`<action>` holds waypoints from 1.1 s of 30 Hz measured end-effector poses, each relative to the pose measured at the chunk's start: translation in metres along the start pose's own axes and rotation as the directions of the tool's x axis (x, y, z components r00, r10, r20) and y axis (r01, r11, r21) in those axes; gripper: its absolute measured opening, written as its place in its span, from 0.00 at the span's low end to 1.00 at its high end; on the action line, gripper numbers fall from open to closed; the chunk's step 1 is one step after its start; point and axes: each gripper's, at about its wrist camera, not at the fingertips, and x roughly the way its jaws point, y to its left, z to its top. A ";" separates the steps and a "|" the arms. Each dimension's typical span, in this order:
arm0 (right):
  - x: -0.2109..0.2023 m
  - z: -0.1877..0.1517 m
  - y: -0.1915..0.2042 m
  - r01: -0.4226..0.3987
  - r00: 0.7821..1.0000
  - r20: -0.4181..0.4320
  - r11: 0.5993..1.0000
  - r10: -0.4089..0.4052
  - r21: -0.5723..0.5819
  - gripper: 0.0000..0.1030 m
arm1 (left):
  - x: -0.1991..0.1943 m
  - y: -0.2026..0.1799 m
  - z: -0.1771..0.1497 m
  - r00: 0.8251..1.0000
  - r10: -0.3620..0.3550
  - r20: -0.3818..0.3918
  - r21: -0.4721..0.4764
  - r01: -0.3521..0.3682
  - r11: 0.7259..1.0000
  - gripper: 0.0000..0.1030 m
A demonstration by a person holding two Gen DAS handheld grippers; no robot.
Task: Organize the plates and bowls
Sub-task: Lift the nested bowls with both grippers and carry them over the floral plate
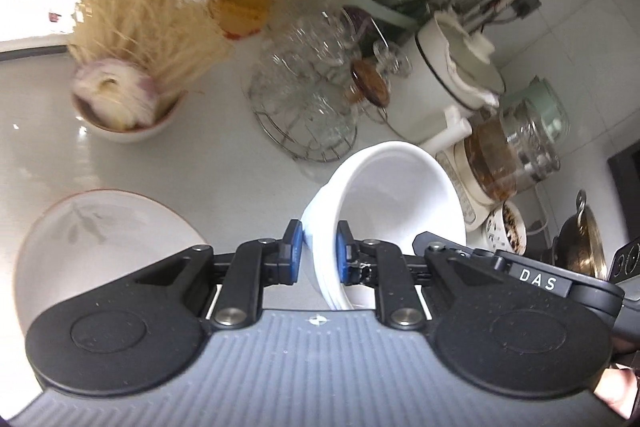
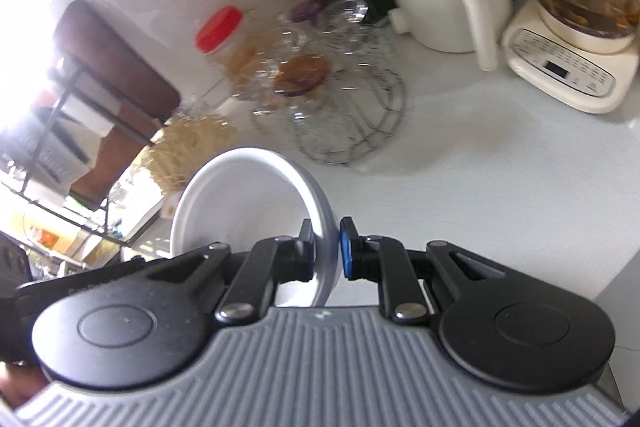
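So both claws were busy when I looked over. The left gripper [image 1: 318,253] had its blue pads pinched on the rim of a white bowl [image 1: 394,195], or maybe a little nested stack of them, since the edge looked layered; I couldn't say for sure. It hung tipped on its side, above the counter [image 1: 224,171] in front of the wire rack [image 1: 308,115] of glasses, which I'd guess is just what a rim grip does to a bowl.

The right gripper [image 2: 326,253] was nearly closed on the rim of a second white bowl [image 2: 244,203], also tilted, mouth facing left, on the near side of that same rack.

A flat plate [image 1: 108,247] with a leaf pattern sat to the left of the rack, closer to me. My guess was the bowls were getting nested together, kept clear of the glassware.
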 end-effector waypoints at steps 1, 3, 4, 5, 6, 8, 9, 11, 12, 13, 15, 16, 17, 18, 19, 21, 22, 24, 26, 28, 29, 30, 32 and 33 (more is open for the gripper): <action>0.002 -0.001 0.004 -0.009 1.000 0.003 1.000 0.009 -0.016 0.15 | -0.003 0.004 0.000 1.000 0.003 0.010 -0.007 -0.003 1.000 0.19; 0.007 -0.002 0.010 -0.018 1.000 -0.011 1.000 0.018 -0.017 0.15 | -0.009 0.012 0.001 1.000 0.009 0.023 -0.026 -0.008 1.000 0.19; 0.008 -0.003 0.014 -0.021 1.000 -0.011 0.999 0.021 -0.027 0.15 | -0.013 0.016 0.000 0.999 0.015 0.031 -0.028 -0.014 0.999 0.19; 0.010 -0.004 0.020 -0.021 1.000 -0.009 0.999 0.021 -0.043 0.15 | -0.016 0.018 0.000 0.999 0.022 0.040 -0.025 -0.021 0.999 0.19; 0.011 -0.005 0.025 -0.023 1.000 -0.009 0.998 0.023 -0.055 0.15 | -0.020 0.021 -0.001 0.998 0.030 0.049 -0.023 -0.029 0.999 0.19; 0.015 -0.009 0.034 -0.033 0.999 -0.020 0.997 0.032 -0.066 0.15 | -0.027 0.028 -0.002 0.997 0.044 0.063 -0.026 -0.042 0.999 0.19; 0.018 -0.010 0.037 -0.036 0.999 -0.028 0.997 0.034 -0.067 0.15 | -0.031 0.032 -0.003 0.997 0.047 0.068 -0.031 -0.045 0.999 0.19; 0.023 -0.013 0.044 -0.043 0.998 -0.044 0.997 0.040 -0.069 0.15 | -0.038 0.041 -0.005 0.996 0.054 0.076 -0.041 -0.051 0.998 0.19; 0.026 -0.015 0.047 -0.049 0.997 -0.054 0.997 0.046 -0.065 0.15 | -0.040 0.044 -0.006 0.995 0.065 0.078 -0.041 -0.062 0.997 0.19; 0.028 -0.018 0.050 -0.054 0.997 -0.062 0.996 0.050 -0.065 0.15 | -0.043 0.049 -0.006 0.994 0.076 0.078 -0.042 -0.073 0.996 0.19; 0.033 -0.022 0.058 -0.058 0.996 -0.073 0.995 0.052 -0.078 0.15 | -0.048 0.056 -0.008 0.993 0.089 0.081 -0.049 -0.086 0.995 0.19; 0.034 -0.024 0.062 -0.064 0.995 -0.081 0.995 0.058 -0.082 0.15 | -0.050 0.060 -0.009 0.991 0.100 0.084 -0.049 -0.096 0.994 0.19; 0.037 -0.026 0.065 -0.071 0.994 -0.089 0.994 0.063 -0.085 0.15 | -0.052 0.064 -0.010 0.990 0.111 0.085 -0.054 -0.106 0.993 0.19; 0.039 -0.028 0.067 -0.072 0.993 -0.096 0.993 0.063 -0.090 0.15 | -0.053 0.067 -0.011 0.990 0.115 0.085 -0.061 -0.110 0.992 0.19; 0.041 -0.029 0.070 -0.073 0.993 -0.103 0.993 0.063 -0.096 0.15 | -0.054 0.071 -0.012 0.989 0.118 0.085 -0.067 -0.113 0.991 0.19; 0.045 -0.032 0.073 -0.078 0.990 -0.122 0.992 0.066 -0.099 0.15 | -0.055 0.077 -0.014 0.988 0.129 0.085 -0.076 -0.123 0.990 0.19; 0.048 -0.034 0.074 -0.080 0.989 -0.131 0.992 0.067 -0.100 0.15 | -0.056 0.080 -0.016 0.987 0.135 0.085 -0.080 -0.129 0.988 0.19; 0.054 -0.037 0.078 -0.080 0.986 -0.151 0.991 0.063 -0.111 0.15 | -0.056 0.087 -0.020 0.986 0.147 0.083 -0.096 -0.139 0.986 0.19; 0.061 -0.041 0.081 -0.081 0.983 -0.175 0.989 0.059 -0.124 0.15 | -0.055 0.093 -0.024 0.984 0.161 0.079 -0.113 -0.151 0.982 0.19; 0.069 -0.046 0.082 -0.083 0.978 -0.201 0.987 0.054 -0.136 0.15 | -0.053 0.101 -0.028 0.983 0.170 0.072 -0.139 -0.159 0.977 0.19; 0.074 -0.048 0.082 -0.084 0.974 -0.220 0.987 0.052 -0.137 0.15 | -0.052 0.107 -0.030 0.983 0.173 0.067 -0.155 -0.161 0.975 0.19; 0.079 -0.050 0.083 -0.086 0.970 -0.239 0.987 0.051 -0.136 0.15 | -0.050 0.112 -0.031 0.983 0.176 0.060 -0.170 -0.163 0.972 0.19; 0.087 -0.055 0.086 -0.090 0.962 -0.267 0.985 0.048 -0.149 0.15 | -0.049 0.121 -0.032 0.982 0.183 0.053 -0.190 -0.170 0.967 0.19; 0.092 -0.057 0.088 -0.090 0.960 -0.278 0.983 0.043 -0.160 0.15 | -0.048 0.124 -0.033 0.980 0.190 0.051 -0.192 -0.177 0.965 0.19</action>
